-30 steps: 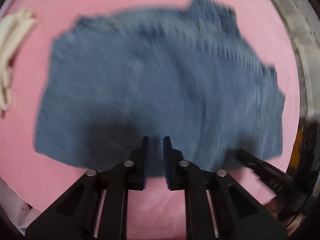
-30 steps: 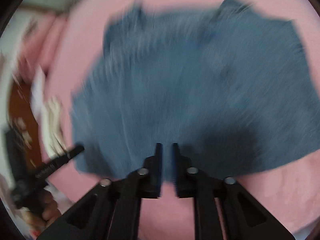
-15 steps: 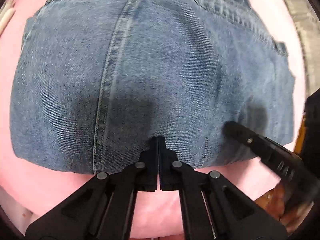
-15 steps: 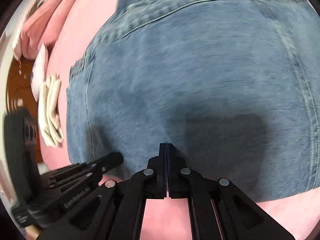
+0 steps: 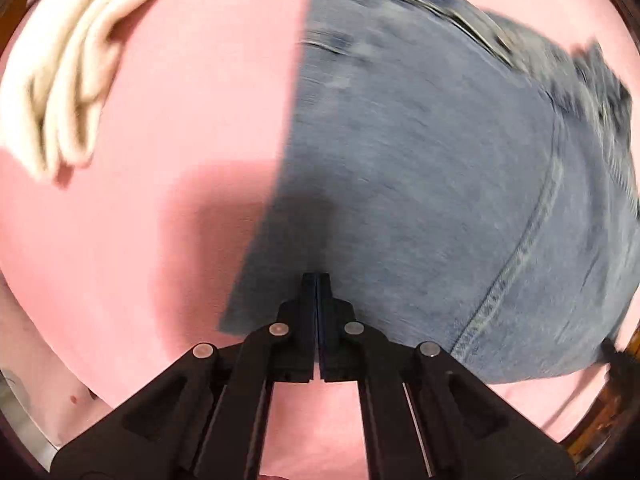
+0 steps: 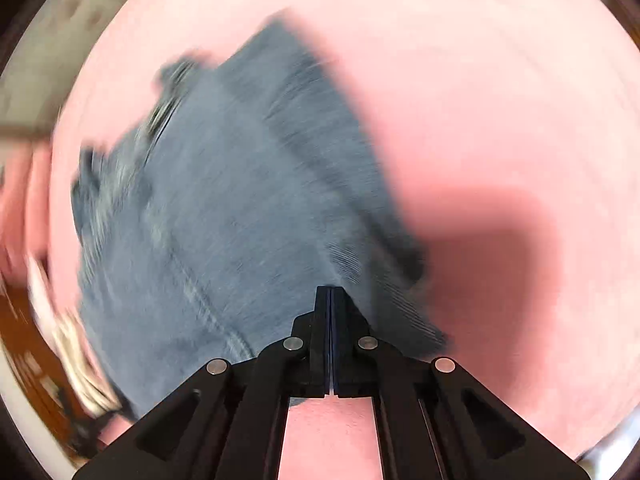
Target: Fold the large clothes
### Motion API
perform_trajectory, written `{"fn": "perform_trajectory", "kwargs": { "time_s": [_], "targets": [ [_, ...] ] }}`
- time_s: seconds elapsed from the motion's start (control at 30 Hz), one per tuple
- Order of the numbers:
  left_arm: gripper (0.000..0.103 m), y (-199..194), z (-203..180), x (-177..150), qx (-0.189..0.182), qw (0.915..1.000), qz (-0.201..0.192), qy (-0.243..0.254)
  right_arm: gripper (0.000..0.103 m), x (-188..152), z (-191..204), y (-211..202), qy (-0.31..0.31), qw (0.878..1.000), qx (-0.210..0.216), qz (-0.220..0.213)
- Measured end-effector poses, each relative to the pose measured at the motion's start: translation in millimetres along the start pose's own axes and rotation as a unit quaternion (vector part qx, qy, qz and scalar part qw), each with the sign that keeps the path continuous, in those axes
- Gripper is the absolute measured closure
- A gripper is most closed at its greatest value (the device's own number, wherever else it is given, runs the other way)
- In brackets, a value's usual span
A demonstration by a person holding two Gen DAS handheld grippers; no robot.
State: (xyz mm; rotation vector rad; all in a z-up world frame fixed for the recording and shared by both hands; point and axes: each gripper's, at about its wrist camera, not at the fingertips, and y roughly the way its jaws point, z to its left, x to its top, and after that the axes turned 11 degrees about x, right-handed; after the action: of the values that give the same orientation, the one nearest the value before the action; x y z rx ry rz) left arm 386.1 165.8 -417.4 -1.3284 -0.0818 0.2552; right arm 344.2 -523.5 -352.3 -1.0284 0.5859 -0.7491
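The left tongs (image 5: 317, 276) were seen fully closed, nothing gripped, tips over the near left corner of the folded jeans (image 5: 440, 184). The right tongs (image 6: 330, 290) were likewise closed and empty, above the jeans' near right edge. The jeans were laid flat on a pink sheet (image 5: 180, 120), beside cream cloth (image 5: 68, 80).

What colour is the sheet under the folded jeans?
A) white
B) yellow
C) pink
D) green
C: the folded jeans lie on a pink sheet, which shows all round them in both wrist views; only the cream cloth lying apart near the left view's edge is pale.
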Motion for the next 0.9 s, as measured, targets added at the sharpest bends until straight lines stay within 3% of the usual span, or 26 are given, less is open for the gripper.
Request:
{"fn": "perform_trajectory", "kwargs": {
  "time_s": [0.1, 0.2, 0.27, 0.33, 0.4, 0.47, 0.6, 0.7, 0.8, 0.9],
  "targets": [
    [0.102, -8, 4, -6, 0.035, 0.9993, -0.01, 0.008, 0.103, 11, -7, -14, -0.007, 1.0, -0.018, -0.005],
    [0.102, -24, -12, -25, 0.051, 0.9979, -0.017, 0.036, 0.103, 4, 16, -23, -0.044, 0.997, -0.07, -0.002],
    [0.102, -40, -38, -39, 0.047, 0.9954, -0.038, 0.074, 0.103, -7, 41, -24, -0.071, 0.997, -0.032, 0.013],
    [0.102, -49, -64, -53, 0.02, 0.9927, -0.045, 0.11, 0.103, -17, 57, -22, -0.084, 0.995, 0.032, 0.034],
    [0.102, -52, -91, -68, -0.03, 0.9888, -0.034, 0.142, 0.103, -26, 71, -14, -0.096, 0.989, 0.091, 0.069],
    [0.102, -50, -113, -77, -0.065, 0.9843, -0.022, 0.163, 0.103, -34, 81, -1, -0.117, 0.98, 0.122, 0.1],
    [0.102, -44, -139, -82, -0.07, 0.9829, -0.013, 0.17, 0.103, -41, 94, 25, -0.134, 0.972, 0.143, 0.129],
    [0.102, -46, -146, -78, -0.108, 0.981, -0.01, 0.161, 0.103, -36, 96, 44, -0.126, 0.97, 0.16, 0.135],
    [0.102, -48, -147, -59, -0.128, 0.981, -0.024, 0.144, 0.103, -33, 102, 58, -0.132, 0.967, 0.171, 0.132],
    [0.102, -50, -138, -20, -0.153, 0.9797, -0.03, 0.126, 0.103, -11, 98, 60, -0.144, 0.966, 0.177, 0.123]
  ]
}}
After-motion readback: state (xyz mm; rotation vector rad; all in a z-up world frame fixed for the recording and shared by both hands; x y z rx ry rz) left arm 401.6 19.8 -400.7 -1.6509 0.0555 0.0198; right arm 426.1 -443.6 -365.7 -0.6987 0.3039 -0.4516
